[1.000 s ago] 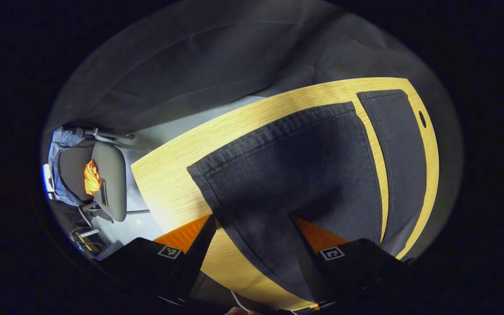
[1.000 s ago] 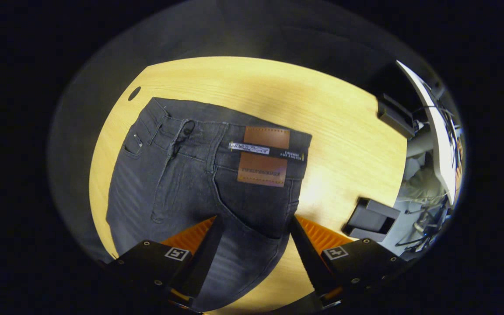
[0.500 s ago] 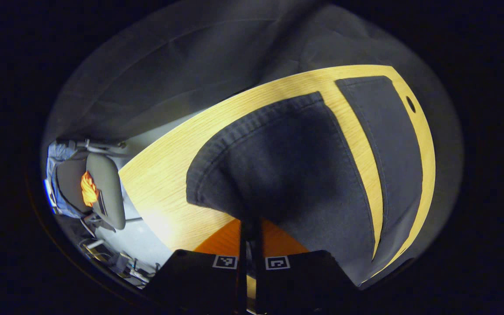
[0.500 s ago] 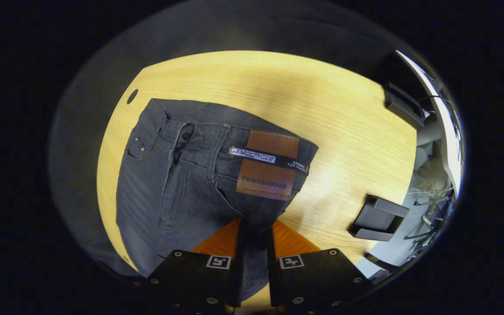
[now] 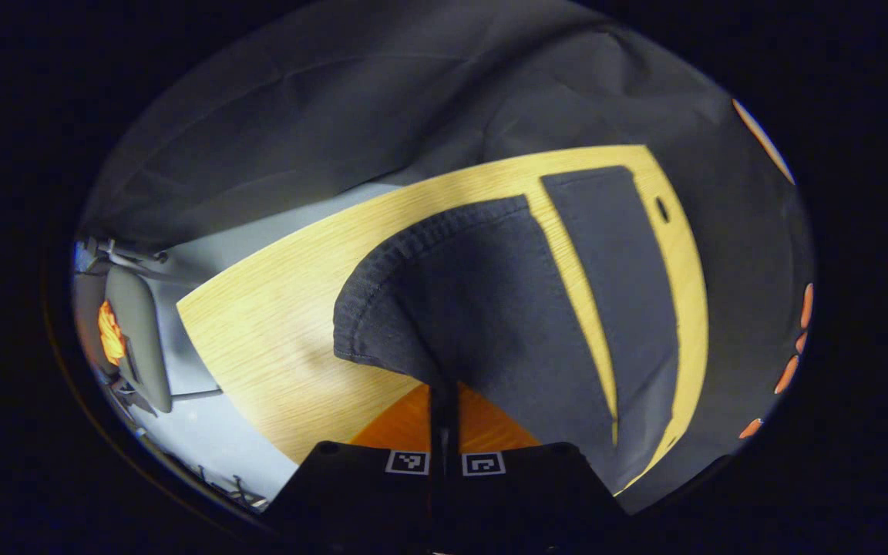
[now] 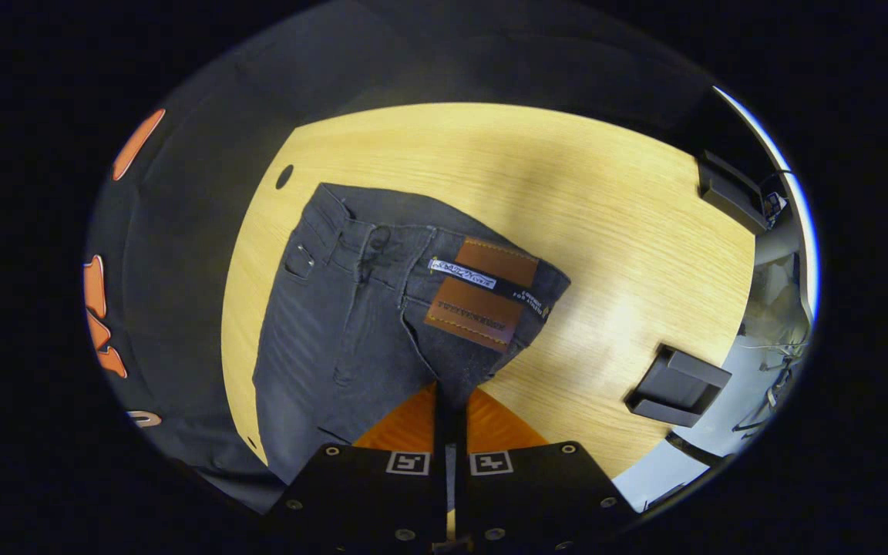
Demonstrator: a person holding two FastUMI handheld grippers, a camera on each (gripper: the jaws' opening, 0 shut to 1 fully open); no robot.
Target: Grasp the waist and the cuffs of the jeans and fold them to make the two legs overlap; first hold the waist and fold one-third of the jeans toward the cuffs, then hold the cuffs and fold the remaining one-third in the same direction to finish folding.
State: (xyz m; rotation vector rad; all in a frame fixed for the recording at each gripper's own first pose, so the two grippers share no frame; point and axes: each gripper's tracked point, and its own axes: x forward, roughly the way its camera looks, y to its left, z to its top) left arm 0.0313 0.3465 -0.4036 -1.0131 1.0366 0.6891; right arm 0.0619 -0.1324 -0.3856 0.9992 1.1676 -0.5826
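Left gripper (image 5: 444, 393) clamped on lifted cuff of dark grey denim jeans (image 5: 490, 308); right gripper (image 6: 450, 401) pinching waist edge (image 6: 490, 362), over light wooden table (image 6: 629, 231).

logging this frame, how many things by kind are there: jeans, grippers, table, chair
jeans: 1
grippers: 2, left gripper and right gripper
table: 1
chair: 1
total: 5
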